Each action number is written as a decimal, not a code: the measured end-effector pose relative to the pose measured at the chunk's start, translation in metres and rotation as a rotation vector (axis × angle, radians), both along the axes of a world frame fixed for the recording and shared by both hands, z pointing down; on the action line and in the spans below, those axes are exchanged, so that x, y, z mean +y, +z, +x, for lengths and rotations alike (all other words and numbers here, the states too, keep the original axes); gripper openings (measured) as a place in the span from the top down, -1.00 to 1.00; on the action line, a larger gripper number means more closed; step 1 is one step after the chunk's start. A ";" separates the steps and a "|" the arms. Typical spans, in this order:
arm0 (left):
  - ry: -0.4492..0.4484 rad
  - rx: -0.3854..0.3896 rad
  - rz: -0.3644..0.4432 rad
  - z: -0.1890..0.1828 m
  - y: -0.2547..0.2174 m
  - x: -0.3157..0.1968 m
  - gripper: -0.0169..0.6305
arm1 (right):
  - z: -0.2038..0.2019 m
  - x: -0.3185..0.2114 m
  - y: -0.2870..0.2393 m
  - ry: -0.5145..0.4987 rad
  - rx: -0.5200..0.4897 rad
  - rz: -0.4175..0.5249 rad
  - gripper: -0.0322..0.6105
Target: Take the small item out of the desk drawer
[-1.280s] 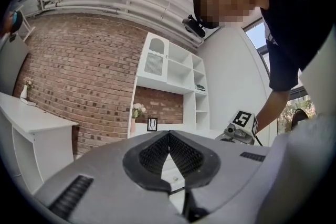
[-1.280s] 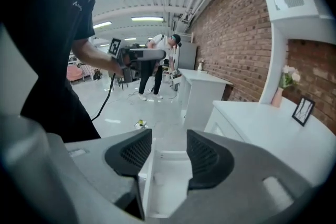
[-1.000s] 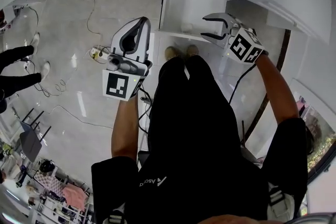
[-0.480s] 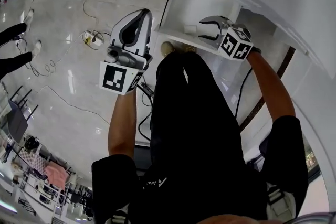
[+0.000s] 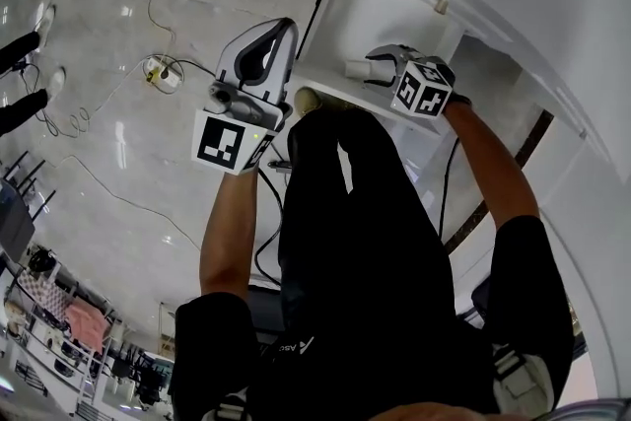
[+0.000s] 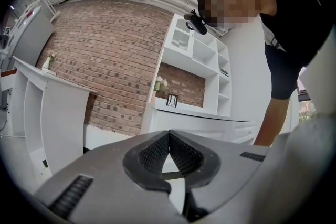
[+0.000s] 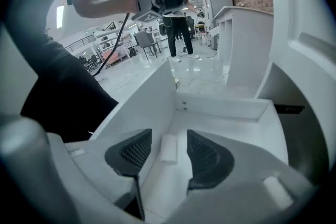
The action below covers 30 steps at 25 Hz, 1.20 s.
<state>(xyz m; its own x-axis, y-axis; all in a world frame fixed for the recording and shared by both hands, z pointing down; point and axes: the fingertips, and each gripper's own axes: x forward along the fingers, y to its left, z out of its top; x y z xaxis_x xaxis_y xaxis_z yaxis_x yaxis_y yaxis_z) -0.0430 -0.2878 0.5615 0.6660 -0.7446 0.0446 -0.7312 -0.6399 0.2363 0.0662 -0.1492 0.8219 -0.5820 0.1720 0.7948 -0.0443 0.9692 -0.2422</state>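
Between the parted jaws of the right gripper [image 7: 168, 138], with a gap to each ribbed black pad, the small item [image 7: 169, 148], a smooth white rectangular block, lies on the floor of the open white drawer [image 7: 227, 107]. The side wall stands close on the claw's left, and bare floor runs ahead to the back wall. The left gripper [image 6: 169, 137] is clenched on nothing, held outside the drawer.

In the open drawer [image 7: 226, 106], the side wall [image 7: 149, 99] stands just beside the small white block [image 7: 169, 148], crowding one parted jaw of the right tongs [image 7: 167, 140]; the floor [image 7: 239, 131] opposite lies bare.
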 end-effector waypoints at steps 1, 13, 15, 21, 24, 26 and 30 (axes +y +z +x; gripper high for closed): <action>-0.001 0.001 -0.001 0.000 0.003 0.000 0.95 | 0.000 0.000 0.007 -0.005 0.009 -0.003 0.28; -0.007 0.008 -0.011 -0.009 0.035 -0.008 0.95 | -0.008 0.014 0.080 -0.093 0.095 -0.087 0.28; -0.006 0.001 -0.017 -0.011 0.042 -0.009 0.95 | -0.008 0.016 0.092 -0.099 0.107 -0.102 0.28; -0.010 -0.015 -0.035 -0.017 0.047 0.001 0.95 | -0.004 0.027 0.106 -0.133 0.143 -0.133 0.28; -0.014 -0.027 -0.046 -0.019 0.057 -0.002 0.95 | -0.004 0.027 0.118 -0.154 0.149 -0.156 0.28; -0.016 -0.028 -0.046 -0.021 0.062 -0.007 0.95 | -0.005 0.026 0.126 -0.166 0.158 -0.166 0.28; -0.025 -0.022 -0.044 -0.029 0.052 -0.009 0.95 | -0.011 0.026 0.120 -0.165 0.163 -0.165 0.34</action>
